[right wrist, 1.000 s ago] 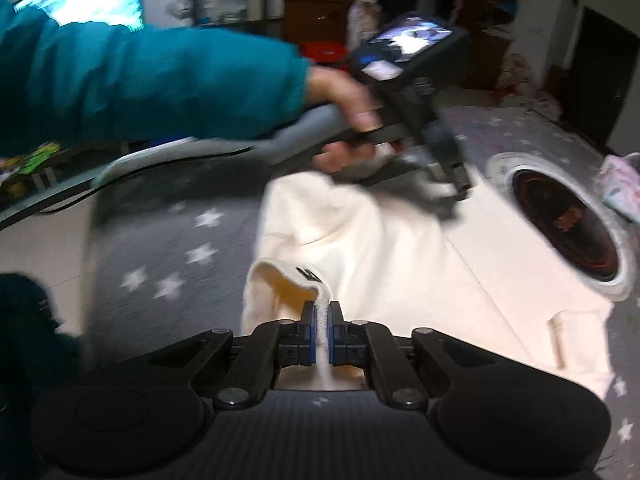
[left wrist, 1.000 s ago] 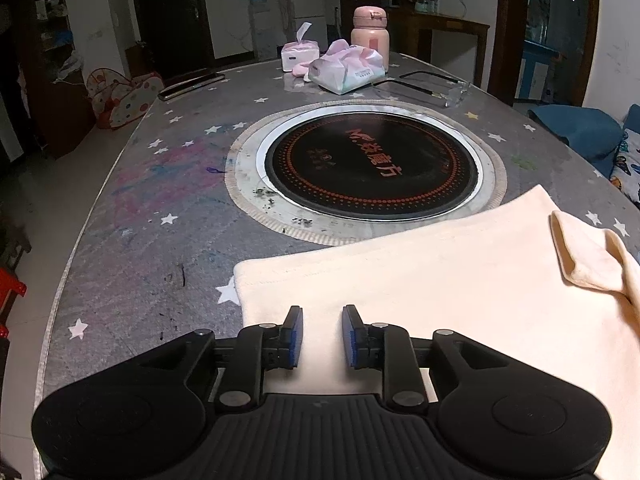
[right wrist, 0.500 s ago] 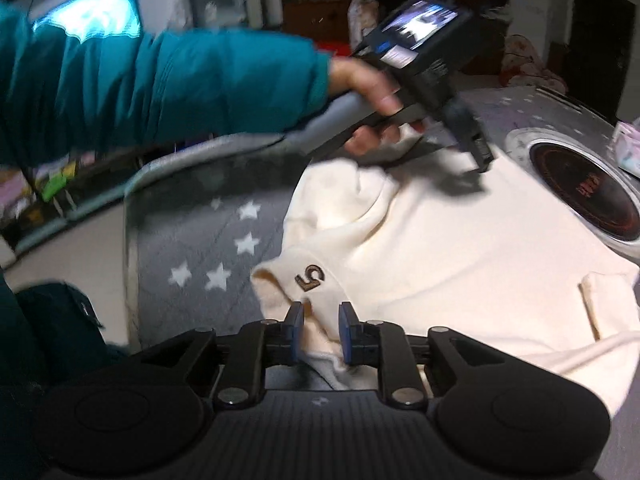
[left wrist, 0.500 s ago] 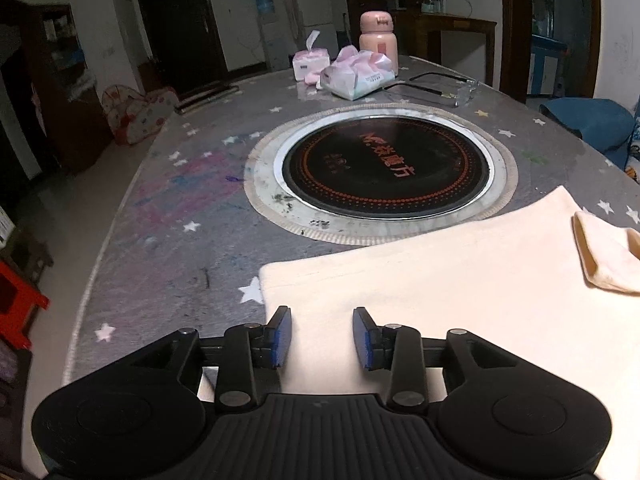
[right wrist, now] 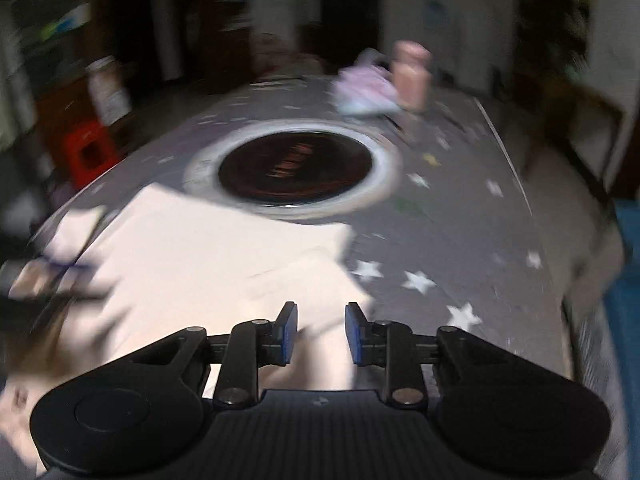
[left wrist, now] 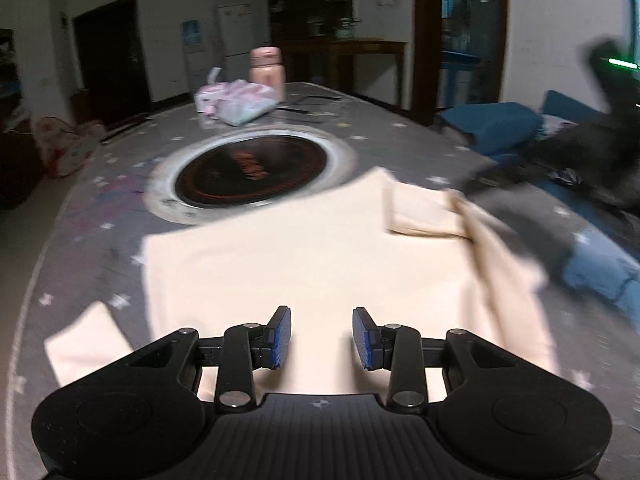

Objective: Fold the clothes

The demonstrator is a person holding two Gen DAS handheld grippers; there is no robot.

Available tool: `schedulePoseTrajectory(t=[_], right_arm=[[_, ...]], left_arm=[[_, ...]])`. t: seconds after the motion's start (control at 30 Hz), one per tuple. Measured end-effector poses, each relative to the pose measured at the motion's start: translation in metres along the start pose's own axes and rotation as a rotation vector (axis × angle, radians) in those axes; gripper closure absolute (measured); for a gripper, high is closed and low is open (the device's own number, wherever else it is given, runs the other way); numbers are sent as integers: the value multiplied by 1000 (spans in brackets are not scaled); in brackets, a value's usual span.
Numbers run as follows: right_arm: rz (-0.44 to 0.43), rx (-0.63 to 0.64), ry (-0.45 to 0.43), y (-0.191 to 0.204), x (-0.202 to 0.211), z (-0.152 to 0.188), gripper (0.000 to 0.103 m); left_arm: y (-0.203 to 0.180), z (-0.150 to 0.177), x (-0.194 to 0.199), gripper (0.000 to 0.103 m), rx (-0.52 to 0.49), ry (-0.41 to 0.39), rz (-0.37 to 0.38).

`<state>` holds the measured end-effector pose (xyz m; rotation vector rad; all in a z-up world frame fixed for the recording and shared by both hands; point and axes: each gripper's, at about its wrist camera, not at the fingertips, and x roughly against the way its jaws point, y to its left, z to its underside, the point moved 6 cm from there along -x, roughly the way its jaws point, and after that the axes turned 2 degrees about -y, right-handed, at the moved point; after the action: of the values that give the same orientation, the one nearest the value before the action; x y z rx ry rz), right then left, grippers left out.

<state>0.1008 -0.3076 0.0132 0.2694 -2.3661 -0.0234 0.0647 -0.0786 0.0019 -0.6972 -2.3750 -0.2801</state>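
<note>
A cream sweatshirt [left wrist: 304,256] lies spread on the grey star-patterned table [left wrist: 104,216]; it also shows in the right wrist view [right wrist: 200,256]. One sleeve [left wrist: 424,212] is folded over the body at the right, another sleeve end [left wrist: 84,344] lies at the left. My left gripper [left wrist: 321,338] is open and empty above the garment's near part. My right gripper [right wrist: 321,334] is open and empty over the garment's right edge. The right wrist view is heavily blurred. A dark blurred shape, seemingly the other gripper [left wrist: 560,168], is at the right of the left wrist view.
A round black induction hob [left wrist: 252,168] with a pale ring is set in the table's middle beyond the garment. A pink flask [left wrist: 266,68] and a tissue pack [left wrist: 236,102] stand at the far end. A red stool [right wrist: 90,150] is off the table's left.
Both grippers have opened wider; the right one let go of the garment's neck edge and swung round to face the hob. The left gripper has lifted back, showing more of the sweatshirt.
</note>
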Motion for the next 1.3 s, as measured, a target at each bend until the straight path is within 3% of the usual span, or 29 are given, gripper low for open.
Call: schedulePoseTrajectory(t=[0.2, 0.27, 0.3, 0.57, 0.73, 0.8, 0.87, 0.97, 1.07, 1.2, 1.3], right_arm=[[-60, -126, 80, -19, -35, 1, 75], [-74, -121, 80, -18, -35, 7, 95], [-70, -109, 70, -17, -31, 8, 97], [7, -34, -102, -18, 40, -3, 99], [136, -40, -231, -26, 105, 22, 99], [191, -53, -203, -33, 119, 44, 97], [249, -62, -139, -43, 125, 68, 90], [319, -83, -78, -61, 134, 94, 89], [298, -144, -86, -73, 141, 97, 85], [219, -166, -70, -73, 124, 93, 74], [221, -182, -36, -82, 102, 98, 74]], left_arm=[[-41, 8, 12, 64, -23, -16, 123], [-52, 11, 13, 63, -35, -14, 163], [-57, 12, 13, 63, -43, -11, 175], [-84, 20, 16, 63, -76, -9, 251], [-105, 31, 21, 63, -127, 4, 318], [-112, 37, 21, 63, -142, 24, 342], [-120, 42, 21, 63, -146, 47, 373], [-131, 48, 22, 61, -180, 56, 396], [-138, 43, 26, 61, -188, 40, 404], [-138, 25, 23, 57, -171, -16, 343], [-136, 24, 7, 57, -135, 19, 322]])
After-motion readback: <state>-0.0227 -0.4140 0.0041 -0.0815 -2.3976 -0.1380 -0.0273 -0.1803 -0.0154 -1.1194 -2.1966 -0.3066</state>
